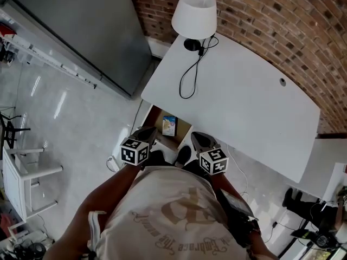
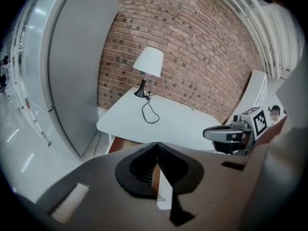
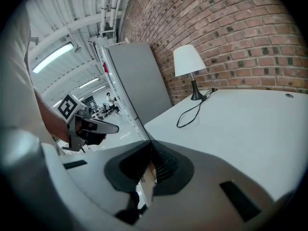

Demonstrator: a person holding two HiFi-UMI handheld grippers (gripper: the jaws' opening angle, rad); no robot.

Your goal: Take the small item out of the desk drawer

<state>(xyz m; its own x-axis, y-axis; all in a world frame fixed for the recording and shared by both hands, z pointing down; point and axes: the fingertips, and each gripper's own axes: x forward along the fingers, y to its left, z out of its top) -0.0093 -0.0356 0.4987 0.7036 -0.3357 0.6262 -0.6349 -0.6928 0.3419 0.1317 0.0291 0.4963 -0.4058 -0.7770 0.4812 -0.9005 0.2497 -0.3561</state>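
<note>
**A:** Closest is the person's shirt (image 1: 173,215), then both claws below it. Where is the small item?

**B:** The small item (image 1: 169,125), a pale blue-and-white packet, lies in the open drawer (image 1: 184,130). It is just ahead of the left claw (image 1: 145,134) and ahead-left of the right claw (image 1: 199,141).

**A:** And the claws?

**B:** Both are clenched on nothing, with the pads meeting.

**A:** So what is the step?

**B:** The approach, I judge. One claw must release its jaws first. It should then dip into the drawer clear of the counter (image 1: 244,107), whose edge sits just beyond the tips. It should straddle the packet across its narrow side and clench only once the pads flank it, then lift without scraping the drawer wall.

**A:** Anything farther out?

**B:** The lamp (image 1: 194,14) and its cord (image 1: 187,80) are well beyond both claws, so they are no concern.
</note>
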